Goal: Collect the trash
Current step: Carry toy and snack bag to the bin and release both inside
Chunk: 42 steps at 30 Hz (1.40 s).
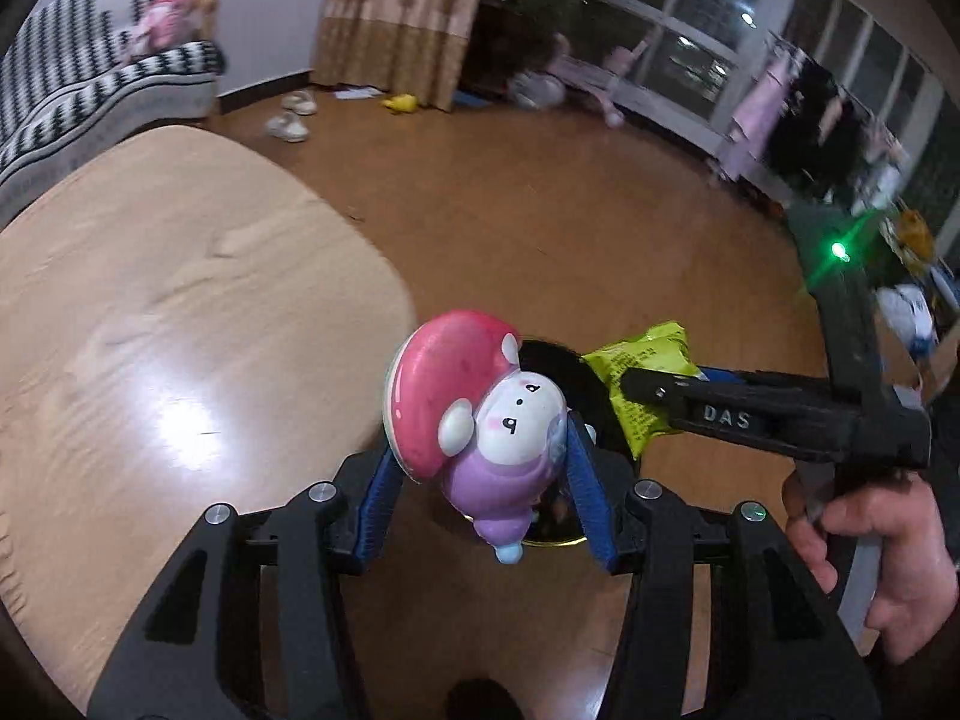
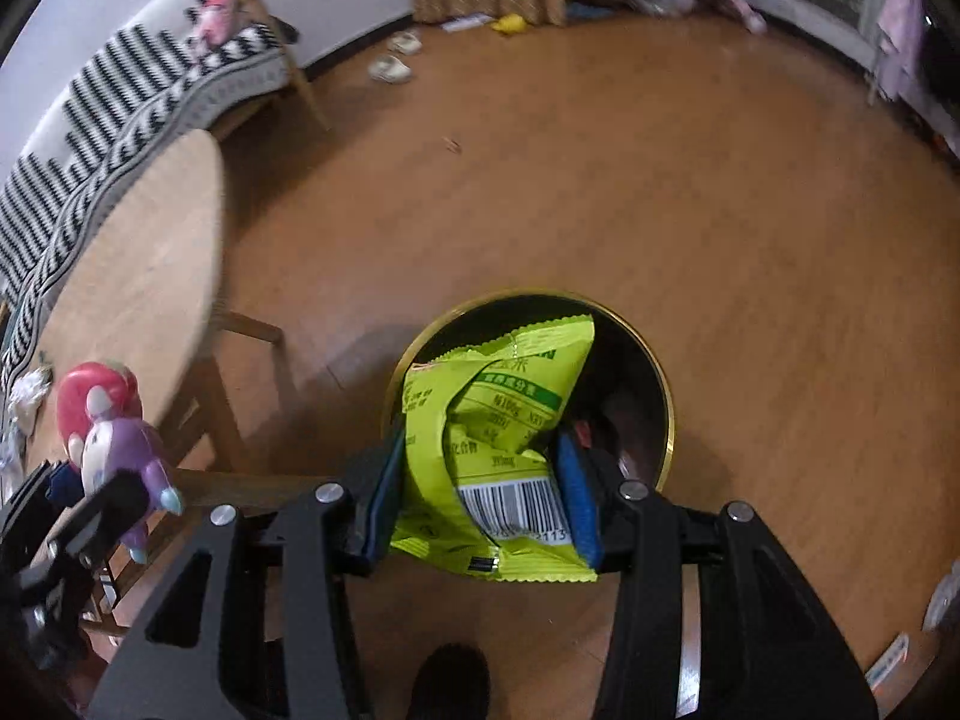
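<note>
My left gripper (image 1: 480,468) is shut on a pink and purple cartoon figurine (image 1: 480,420), held over the black gold-rimmed bin (image 1: 555,369) on the floor. My right gripper (image 2: 480,480) is shut on a lime-green snack wrapper (image 2: 498,420), hanging right above the bin's (image 2: 657,372) opening. In the left wrist view the right gripper (image 1: 636,384) reaches in from the right with the wrapper (image 1: 645,360), a hand (image 1: 870,564) on its grip. In the right wrist view the left gripper (image 2: 108,498) with the figurine (image 2: 111,426) shows at the left edge.
A round wooden table (image 1: 150,312) stands left of the bin, with crumpled scraps (image 2: 27,396) on its near side. Behind it is a black-and-white patterned sofa (image 2: 120,96). Shoes (image 2: 393,60) and a yellow toy (image 2: 510,24) lie far off on the wood floor. Windows and hanging clothes (image 1: 780,102) line the right.
</note>
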Motion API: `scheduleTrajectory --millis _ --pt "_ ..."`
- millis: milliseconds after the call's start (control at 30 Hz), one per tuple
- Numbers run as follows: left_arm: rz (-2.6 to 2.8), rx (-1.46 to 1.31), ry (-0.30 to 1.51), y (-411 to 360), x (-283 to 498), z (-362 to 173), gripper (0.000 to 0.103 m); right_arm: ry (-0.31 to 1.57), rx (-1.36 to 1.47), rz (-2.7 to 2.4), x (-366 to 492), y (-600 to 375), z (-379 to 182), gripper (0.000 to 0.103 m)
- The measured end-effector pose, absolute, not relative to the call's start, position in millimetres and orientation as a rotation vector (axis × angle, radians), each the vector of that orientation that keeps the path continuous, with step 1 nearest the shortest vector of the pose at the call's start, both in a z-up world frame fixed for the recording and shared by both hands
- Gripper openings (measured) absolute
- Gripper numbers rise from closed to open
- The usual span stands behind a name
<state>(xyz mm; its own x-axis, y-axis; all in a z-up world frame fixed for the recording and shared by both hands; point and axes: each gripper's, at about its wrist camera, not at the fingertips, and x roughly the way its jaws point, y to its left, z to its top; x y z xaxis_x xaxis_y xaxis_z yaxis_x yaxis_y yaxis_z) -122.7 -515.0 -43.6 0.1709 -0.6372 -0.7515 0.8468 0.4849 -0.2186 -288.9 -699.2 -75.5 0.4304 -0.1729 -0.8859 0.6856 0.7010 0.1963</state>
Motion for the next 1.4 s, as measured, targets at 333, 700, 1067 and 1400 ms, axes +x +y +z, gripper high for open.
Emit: scheduleTrajectory --millis 333,700,1067,1400 --pt "-1.115 0.330 0.936 -556.1 -124.7 -67.6 0.051 0.999 0.667 -0.594 -301.7 -713.3 -87.8 0.047" --pt "-1.128 0.350 0.963 -570.4 -127.3 -84.9 0.051 0.951 0.681 -0.611 -299.0 -721.8 -82.7 0.065" --pt "-1.165 0.364 0.969 -587.9 -131.8 -99.8 0.062 0.925 0.697 -0.641 -314.5 -730.0 -79.9 0.065" --pt "-1.155 0.362 0.934 -576.0 -133.3 -88.9 0.078 0.911 0.693 -0.629 -312.0 -724.4 -73.0 0.065"
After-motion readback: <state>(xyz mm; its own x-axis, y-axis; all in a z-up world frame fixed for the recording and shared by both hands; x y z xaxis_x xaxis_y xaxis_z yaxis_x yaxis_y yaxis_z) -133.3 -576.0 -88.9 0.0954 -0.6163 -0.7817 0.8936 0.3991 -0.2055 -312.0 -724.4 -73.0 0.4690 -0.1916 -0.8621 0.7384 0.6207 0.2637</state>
